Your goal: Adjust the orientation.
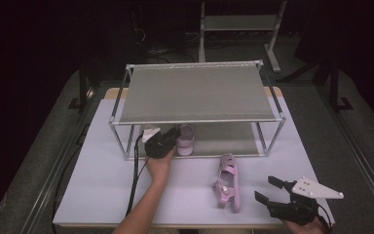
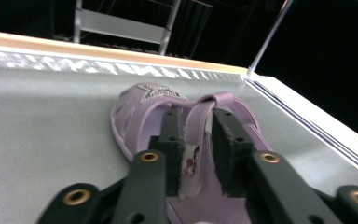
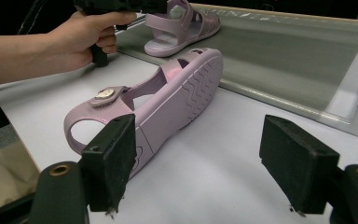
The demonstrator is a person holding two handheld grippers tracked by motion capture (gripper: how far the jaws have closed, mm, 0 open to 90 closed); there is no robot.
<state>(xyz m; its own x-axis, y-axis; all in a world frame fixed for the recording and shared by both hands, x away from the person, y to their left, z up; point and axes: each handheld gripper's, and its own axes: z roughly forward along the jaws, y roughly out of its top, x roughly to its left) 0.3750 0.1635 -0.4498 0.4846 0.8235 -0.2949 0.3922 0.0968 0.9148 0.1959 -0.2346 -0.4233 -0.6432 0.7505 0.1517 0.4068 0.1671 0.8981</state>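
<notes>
sandal A [image 2: 168,121]: pale pink, star on toe, upright on rack's lower shelf [image 2: 51,121], strap standing between left jaws | sandal B [image 1: 228,183]: matching pink, round buckle, tipped on its side on white worktop [image 1: 107,175], wavy sole showing, just before rack

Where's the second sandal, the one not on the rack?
In the high view the loose sandal lies on its side on the white table, right of centre, just in front of the rack and left of the right claw.
</notes>
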